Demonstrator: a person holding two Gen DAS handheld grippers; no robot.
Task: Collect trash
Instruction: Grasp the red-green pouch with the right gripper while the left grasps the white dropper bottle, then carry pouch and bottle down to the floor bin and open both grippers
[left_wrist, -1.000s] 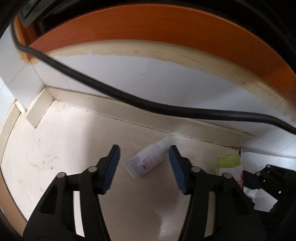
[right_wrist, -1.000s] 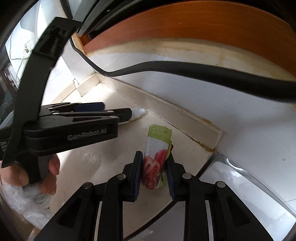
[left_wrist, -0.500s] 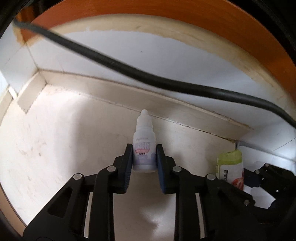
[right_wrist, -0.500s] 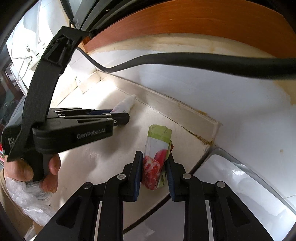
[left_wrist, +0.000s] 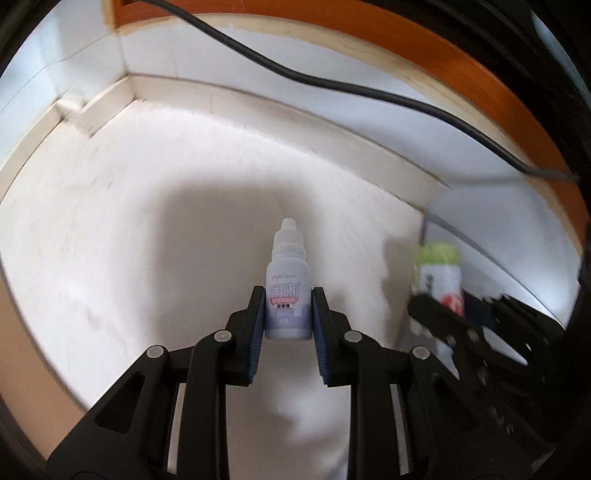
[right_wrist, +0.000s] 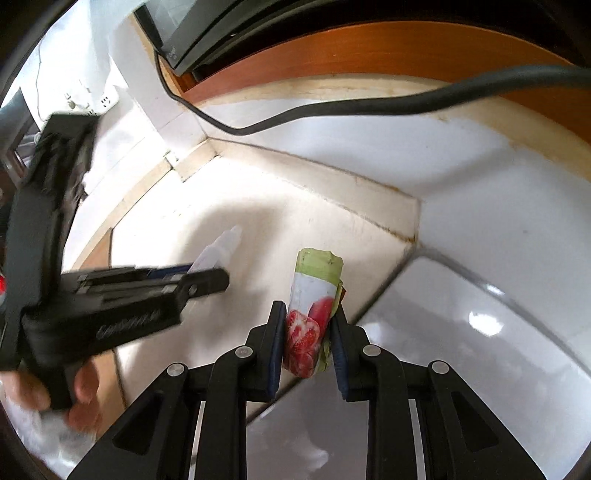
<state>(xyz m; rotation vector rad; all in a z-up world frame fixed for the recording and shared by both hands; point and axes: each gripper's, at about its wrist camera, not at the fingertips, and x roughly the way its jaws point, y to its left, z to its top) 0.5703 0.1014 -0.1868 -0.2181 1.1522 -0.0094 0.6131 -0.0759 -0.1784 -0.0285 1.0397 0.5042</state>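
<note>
My left gripper is shut on a small white dropper bottle with a purple label, held upright above the pale countertop. My right gripper is shut on a crumpled strawberry-print packet with a green top. The right gripper and its packet show blurred at the right of the left wrist view. The left gripper and the bottle show blurred at the left of the right wrist view.
A black cable hangs across the white backsplash under an orange-brown cabinet edge. A glass surface lies to the right. A clear plastic bag hangs from the hand holding the left gripper. A power strip sits far left.
The left gripper closed on the dropper bottle, which lay on its side, and lifted it upright off the counter. The right gripper kept its hold on the packet and rose slightly.
</note>
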